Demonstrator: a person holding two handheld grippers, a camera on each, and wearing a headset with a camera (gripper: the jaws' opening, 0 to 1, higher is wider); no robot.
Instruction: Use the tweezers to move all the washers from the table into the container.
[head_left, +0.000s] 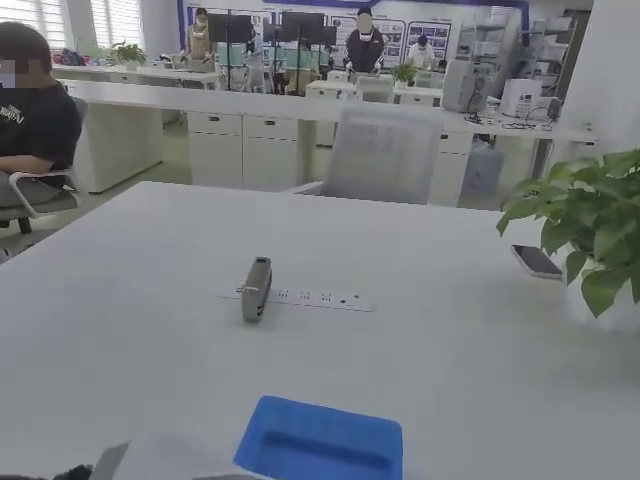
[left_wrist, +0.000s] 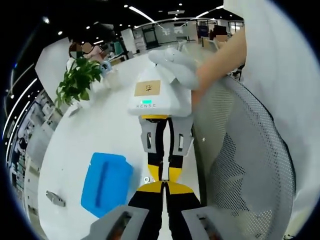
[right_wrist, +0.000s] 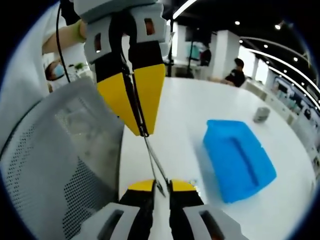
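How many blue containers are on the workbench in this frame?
1. The blue container lies at the near edge of the table, closer to the camera than the power strip. Others could lie outside the views.

Tweezers (right_wrist: 152, 160): slim bare metal, legs pinched close, slanting in the air from the yellow jaws of the left gripper (right_wrist: 141, 131) to those of the right gripper (right_wrist: 161, 187), clamped at both ends. Container (head_left: 320, 440): bright blue plastic tray, rectangular with rounded corners and a long shallow recess down its middle, flat and upright on the white table (head_left: 450, 380), near its front edge; contents too small to tell. One washer (left_wrist: 146, 179): tiny pale ring, flat on the table, between container and gripper tips, apart from both.
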